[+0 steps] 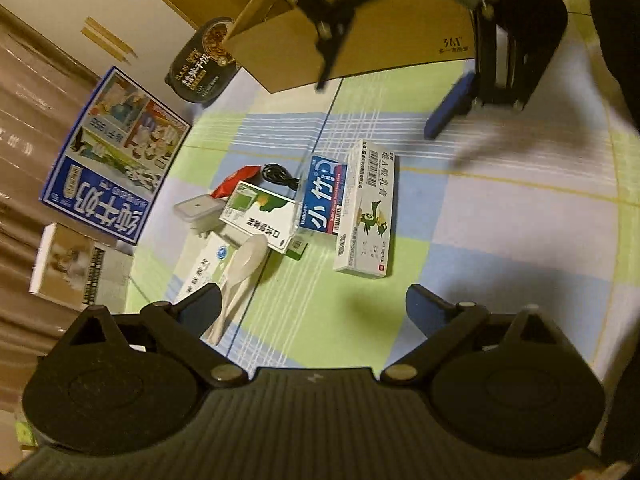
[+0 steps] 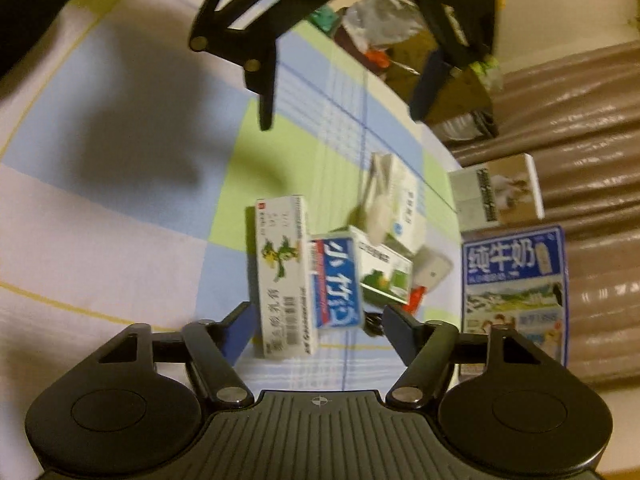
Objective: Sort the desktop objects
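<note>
Your right gripper hangs open and empty, its fingers flanking the near ends of the white ointment box and the blue box beside it on the checked bench. Your left gripper, also open, hovers opposite. Approach step; next, settle on one box and close.
</note>
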{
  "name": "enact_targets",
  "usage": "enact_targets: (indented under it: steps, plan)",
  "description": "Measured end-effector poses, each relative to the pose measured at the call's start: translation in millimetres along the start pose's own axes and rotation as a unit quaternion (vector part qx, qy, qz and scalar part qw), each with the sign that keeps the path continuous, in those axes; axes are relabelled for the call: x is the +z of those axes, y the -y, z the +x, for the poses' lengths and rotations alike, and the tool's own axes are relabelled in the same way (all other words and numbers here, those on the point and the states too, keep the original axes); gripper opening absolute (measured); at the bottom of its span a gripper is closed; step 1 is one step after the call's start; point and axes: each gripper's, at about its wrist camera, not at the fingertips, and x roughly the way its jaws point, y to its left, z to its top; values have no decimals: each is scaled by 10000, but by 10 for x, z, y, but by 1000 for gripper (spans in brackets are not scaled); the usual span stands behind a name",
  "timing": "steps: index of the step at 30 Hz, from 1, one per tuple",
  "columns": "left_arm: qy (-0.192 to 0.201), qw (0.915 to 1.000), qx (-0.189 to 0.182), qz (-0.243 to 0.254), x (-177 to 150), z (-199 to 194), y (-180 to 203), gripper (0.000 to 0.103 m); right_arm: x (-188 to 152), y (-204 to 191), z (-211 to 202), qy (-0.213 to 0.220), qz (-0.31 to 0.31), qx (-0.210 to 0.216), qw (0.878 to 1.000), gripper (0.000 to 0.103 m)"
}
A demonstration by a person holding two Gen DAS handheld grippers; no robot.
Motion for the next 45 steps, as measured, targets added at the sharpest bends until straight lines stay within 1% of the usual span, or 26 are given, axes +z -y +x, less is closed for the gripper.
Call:
enact_targets:
  steps: [6,8,12,14,17,18,20,24,27,29,31,33,34,36,38,39,41,45]
  plan:
    - [62,9996,-164,235,-28,240,19,96,86,-118,232,-34,-377,142,9992,62]
    - [66,9994,-207,263,-36,304,19,96,103,-106,342,-66,-388,184,9991,61]
    - [91,9994,-261,204,-39,402,-13,96,124,-86,509,-129,-321,257,9991,54]
    - [119,9994,-285,160,-44,432,-24,96,129,-71,561,-105,-312,225,9992,52]
    - [141,9992,-326,155,-55,476,-23,96,138,-3,629,-109,-218,224,9995,48]
    - [144,9991,-354,164,-59,488,-19,96,139,13,656,-132,-207,219,9995,43]
    - [139,9989,-403,184,-72,517,-10,96,140,50,703,-171,-99,151,9997,38]
    - [128,9989,-406,197,-80,549,14,96,154,135,713,-224,131,204,9995,36]
    - [118,9988,-419,204,-79,553,21,96,138,191,660,-384,403,287,9980,36]
    - [103,9987,-421,258,-71,551,32,96,105,258,620,-553,716,366,9952,36]
    - [104,9986,-427,297,-61,543,38,96,4,345,580,-774,1191,489,9887,36]
    - [122,9986,-407,320,-38,536,35,96,-119,469,545,-963,1811,628,9767,36]
    - [140,9986,-399,325,-22,537,32,96,-192,551,539,-1081,2175,686,9676,36]
    - [194,9986,-385,311,20,547,27,96,-323,713,531,-1269,2882,805,9457,36]
    - [245,9986,-381,280,70,579,25,95,-422,816,523,-1397,3380,903,9263,36]
    - [273,9985,-388,265,99,603,25,95,-466,853,503,-1429,3540,942,9194,36]
    - [343,9983,-363,285,162,664,47,94,-515,881,474,-1458,3742,1013,9102,36]
    - [422,9978,-285,429,296,846,108,87,-569,888,420,-1455,3900,1086,9027,36]
